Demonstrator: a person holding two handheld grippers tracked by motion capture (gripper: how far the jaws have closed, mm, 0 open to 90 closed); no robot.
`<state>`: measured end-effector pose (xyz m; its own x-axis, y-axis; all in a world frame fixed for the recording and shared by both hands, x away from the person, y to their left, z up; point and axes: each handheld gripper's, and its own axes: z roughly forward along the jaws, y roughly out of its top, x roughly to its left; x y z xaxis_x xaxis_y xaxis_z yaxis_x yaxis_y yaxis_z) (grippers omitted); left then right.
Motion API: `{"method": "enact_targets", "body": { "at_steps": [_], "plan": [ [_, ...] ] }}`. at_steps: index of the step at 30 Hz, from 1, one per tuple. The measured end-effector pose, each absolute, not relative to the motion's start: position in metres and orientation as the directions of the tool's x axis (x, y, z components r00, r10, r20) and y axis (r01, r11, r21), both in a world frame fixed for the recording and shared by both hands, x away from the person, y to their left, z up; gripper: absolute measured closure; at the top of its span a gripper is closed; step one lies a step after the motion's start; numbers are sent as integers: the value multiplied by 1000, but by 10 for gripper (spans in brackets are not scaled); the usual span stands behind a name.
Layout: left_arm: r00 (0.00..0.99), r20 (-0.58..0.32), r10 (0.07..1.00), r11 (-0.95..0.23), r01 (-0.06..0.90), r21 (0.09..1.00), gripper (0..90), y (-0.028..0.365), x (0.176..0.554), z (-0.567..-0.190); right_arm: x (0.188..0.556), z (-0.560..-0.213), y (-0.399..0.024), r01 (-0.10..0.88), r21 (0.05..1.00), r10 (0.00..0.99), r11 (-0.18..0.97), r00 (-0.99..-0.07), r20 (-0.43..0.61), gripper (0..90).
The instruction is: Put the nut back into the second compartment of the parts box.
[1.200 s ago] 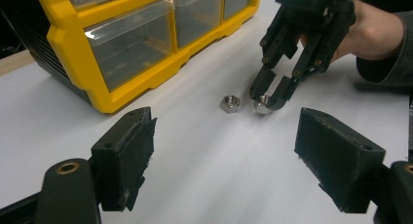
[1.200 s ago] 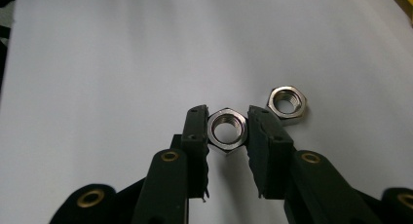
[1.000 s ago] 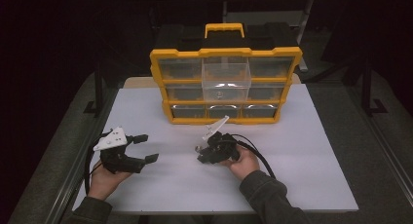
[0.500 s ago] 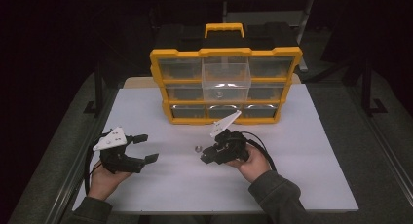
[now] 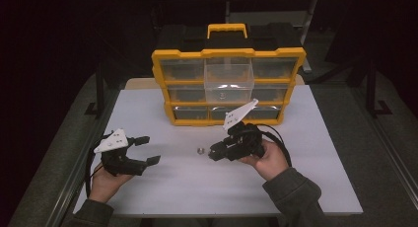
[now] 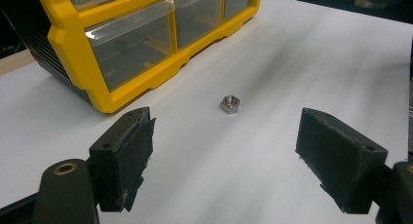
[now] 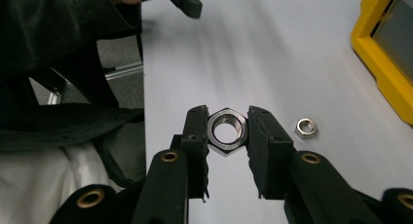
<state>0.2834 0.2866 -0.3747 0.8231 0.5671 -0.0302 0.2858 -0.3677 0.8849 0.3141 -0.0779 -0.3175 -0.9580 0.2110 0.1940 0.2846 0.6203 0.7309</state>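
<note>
Room dark beyond the desk (image 5: 315, 187), whose white top is lit from above. Grey floor (image 5: 59, 153) along both sides of it. Black frame legs (image 5: 100, 84) stand at the left and right rear corners; a pale surface (image 5: 266, 15) lies behind.

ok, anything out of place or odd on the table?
One drawer of the yellow organizer sits pulled out past the others. A small nut lies loose on the white table. The right gripper holds a larger nut.
</note>
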Motion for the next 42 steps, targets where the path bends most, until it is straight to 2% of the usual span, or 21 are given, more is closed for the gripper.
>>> {"method": "enact_targets", "body": {
  "at_steps": [12,19,30,37,42],
  "plan": [
    [824,-30,566,-370,286,884,210,287,283,-373,310,-272,-94,299,734,238,610,-953,189,689],
    [824,-32,566,-371,288,883,210,287,283,-374,313,-241,-101,257,753,228,606,-963,145,689],
    [821,-39,570,-363,294,884,210,287,283,-373,340,-180,-107,248,762,242,598,-962,123,689],
    [824,-26,566,-371,283,884,210,288,284,-373,361,-154,-106,241,766,272,596,-958,89,689],
    [823,-34,567,-364,287,886,210,288,284,-373,379,-141,-107,277,770,311,575,-944,108,689]
  ]
}}
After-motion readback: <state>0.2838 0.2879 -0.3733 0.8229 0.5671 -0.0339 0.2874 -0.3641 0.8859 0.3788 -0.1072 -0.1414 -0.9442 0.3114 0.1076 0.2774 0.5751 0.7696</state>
